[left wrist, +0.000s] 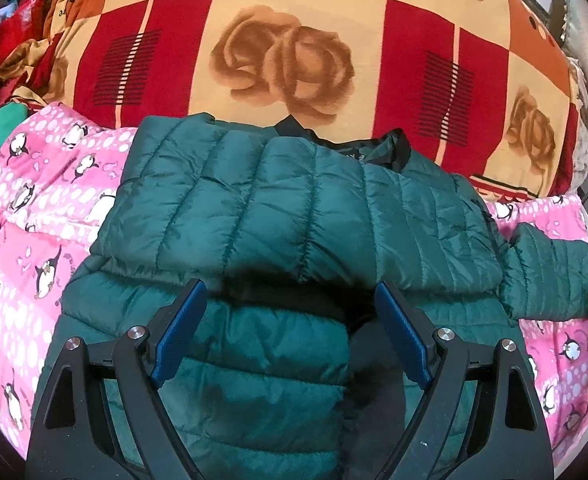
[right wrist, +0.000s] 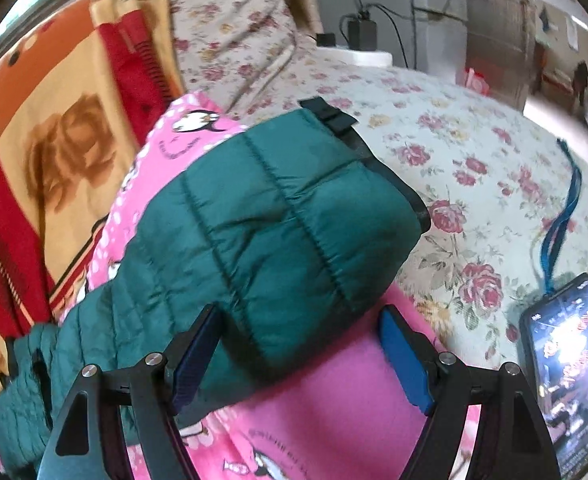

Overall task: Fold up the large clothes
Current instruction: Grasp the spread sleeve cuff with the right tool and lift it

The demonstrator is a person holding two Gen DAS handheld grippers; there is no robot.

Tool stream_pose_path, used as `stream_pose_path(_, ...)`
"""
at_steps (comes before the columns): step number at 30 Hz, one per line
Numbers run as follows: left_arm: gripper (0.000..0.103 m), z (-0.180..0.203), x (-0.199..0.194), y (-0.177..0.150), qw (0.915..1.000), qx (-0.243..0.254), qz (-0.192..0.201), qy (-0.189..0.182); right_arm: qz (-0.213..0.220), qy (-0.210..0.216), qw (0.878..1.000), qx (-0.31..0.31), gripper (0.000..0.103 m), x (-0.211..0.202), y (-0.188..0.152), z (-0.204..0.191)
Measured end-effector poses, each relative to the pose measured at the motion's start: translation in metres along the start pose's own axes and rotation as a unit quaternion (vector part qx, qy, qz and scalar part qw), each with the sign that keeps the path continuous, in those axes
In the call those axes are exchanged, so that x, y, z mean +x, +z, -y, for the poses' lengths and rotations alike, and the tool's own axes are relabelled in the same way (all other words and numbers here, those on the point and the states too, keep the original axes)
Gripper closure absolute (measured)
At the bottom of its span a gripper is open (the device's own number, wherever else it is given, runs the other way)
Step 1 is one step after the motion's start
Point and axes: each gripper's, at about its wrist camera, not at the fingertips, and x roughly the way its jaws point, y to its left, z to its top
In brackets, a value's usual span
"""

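Note:
A dark green quilted puffer jacket lies on a pink penguin-print blanket, one sleeve folded across its body. Its other sleeve sticks out to the right. My left gripper is open just above the jacket's lower body, fingers apart, holding nothing. In the right wrist view, the outstretched sleeve with its black cuff lies between and ahead of my right gripper, which is open around the sleeve's near edge without clamping it.
A red, orange and cream rose-print blanket lies behind the jacket. A floral bedsheet spreads to the right, with a lit phone and a blue strap on it. Crumpled clothes pile at far left.

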Motion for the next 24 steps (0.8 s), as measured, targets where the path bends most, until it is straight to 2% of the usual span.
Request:
stream_pose_path(3,0.017,-0.008,0.002,0.007,0.9999,-0.01,0.004,0.009,0.0,0.012,1.0,0.017,0.025,0.006,0.004,0.006)
stream_pose_path(7,0.017,-0.017,0.005,0.012,0.9997,-0.02,0.004,0.016,0.036,0.01,0.999,0.007,0.026,0.001,0.008,0.003)
stream_pose_path(10,0.017,-0.018,0.006,0.011,0.9996,-0.022,0.002,0.016,0.058,0.01,0.998,-0.006,0.051,-0.004,0.009,-0.001)
stream_pose_path(13,0.017,-0.018,0.008,0.01,0.9996,-0.023,-0.002,0.015,0.073,0.023,0.997,-0.014,0.068,-0.008,0.012,-0.001)
stream_pose_path(17,0.017,-0.016,0.008,0.008,0.9997,-0.022,-0.005,0.014,0.088,0.053,0.994,-0.027,0.08,-0.02,0.011,-0.002)
stream_pose_path(24,0.017,-0.016,0.006,0.007,0.9997,-0.022,-0.003,0.01,0.098,0.118,0.987,-0.048,0.089,-0.039,0.007,-0.017)
